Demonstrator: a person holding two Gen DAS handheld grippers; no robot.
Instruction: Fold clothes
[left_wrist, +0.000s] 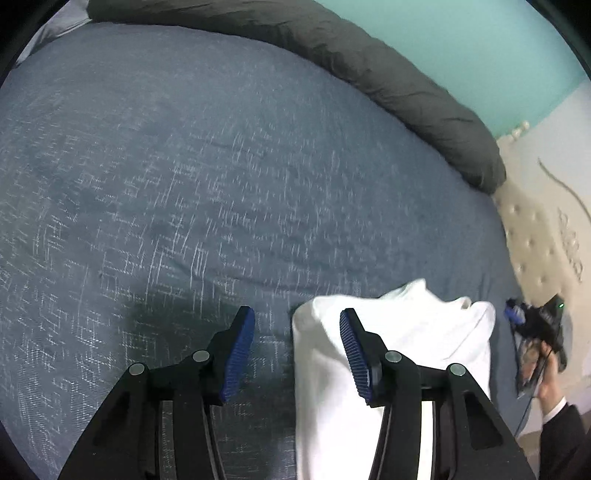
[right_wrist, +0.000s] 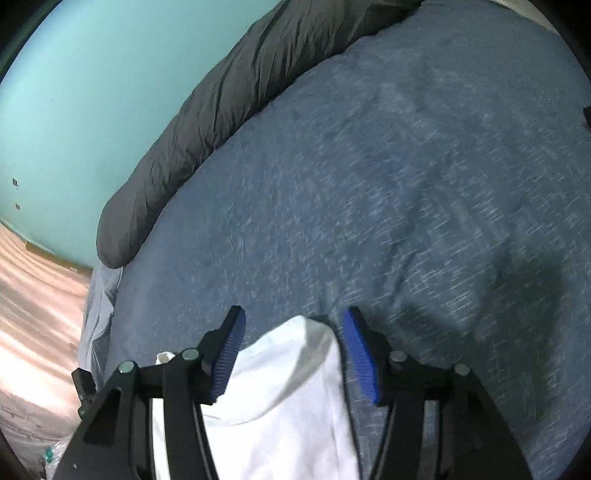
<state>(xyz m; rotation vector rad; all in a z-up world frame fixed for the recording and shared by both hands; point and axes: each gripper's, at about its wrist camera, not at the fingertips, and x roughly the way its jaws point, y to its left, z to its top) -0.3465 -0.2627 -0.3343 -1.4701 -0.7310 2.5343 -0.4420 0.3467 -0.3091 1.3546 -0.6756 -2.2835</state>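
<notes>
On the blue bedspread (left_wrist: 221, 184) lies a white garment (left_wrist: 406, 332), let go so the fold settles; left gripper (left_wrist: 297, 350) and right gripper (right_wrist: 291, 350) both stand released.

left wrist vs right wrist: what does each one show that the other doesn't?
Left wrist only: the cream tufted headboard, the right gripper and the hand holding it, and the left gripper, open.

Right wrist only: the pale floor, and the white garment lying between the open right gripper's fingers.

Both: the white garment, the blue bedspread, the dark grey duvet roll and the teal wall.
</notes>
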